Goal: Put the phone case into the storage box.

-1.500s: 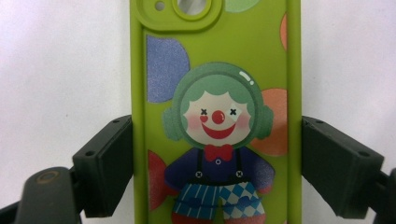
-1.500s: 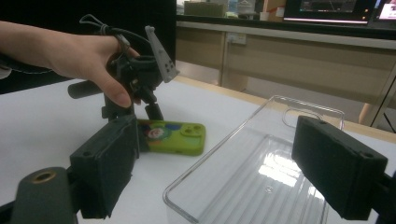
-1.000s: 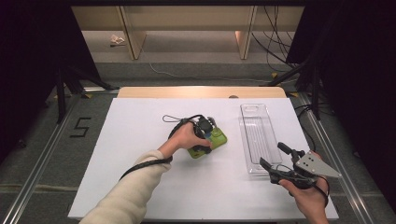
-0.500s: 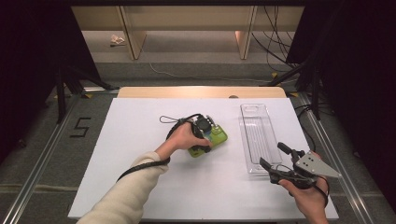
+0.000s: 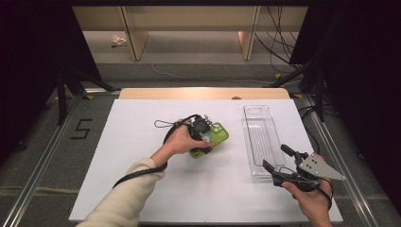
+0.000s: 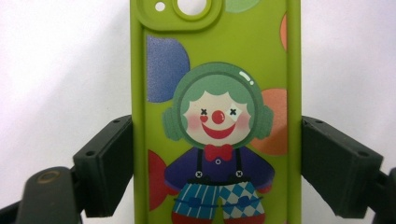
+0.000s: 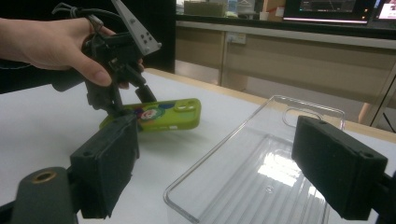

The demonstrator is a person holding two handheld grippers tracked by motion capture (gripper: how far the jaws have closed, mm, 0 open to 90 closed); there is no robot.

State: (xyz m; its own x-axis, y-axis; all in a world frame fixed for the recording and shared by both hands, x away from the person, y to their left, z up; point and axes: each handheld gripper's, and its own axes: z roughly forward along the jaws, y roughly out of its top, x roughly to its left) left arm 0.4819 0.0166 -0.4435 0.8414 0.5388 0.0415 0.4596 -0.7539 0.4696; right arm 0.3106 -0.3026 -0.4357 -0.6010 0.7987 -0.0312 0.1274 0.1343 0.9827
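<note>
A green phone case (image 5: pixel 218 134) with a clown picture (image 6: pixel 217 121) lies near the middle of the white table (image 5: pixel 132 142). My left gripper (image 5: pixel 204 144) is shut on it, one jaw against each long edge (image 6: pixel 217 158). In the right gripper view the case (image 7: pixel 173 114) looks slightly tilted, its far end off the table, with the left gripper (image 7: pixel 122 108) over its near end. My right gripper (image 5: pixel 275 157) is held open at the near right, just in front of a clear plastic tray (image 5: pixel 259 137), with nothing between its jaws (image 7: pixel 233 172).
The clear tray (image 7: pixel 261 177) lies lengthwise on the right side of the table. A black cable (image 5: pixel 142 172) trails from the left gripper along the sleeve. A wooden strip (image 5: pixel 203 93) borders the far table edge, with shelving and cables beyond.
The left gripper and the green case have shifted slightly away from the person. The cable loop by the hand has moved. The right gripper has stayed still.
</note>
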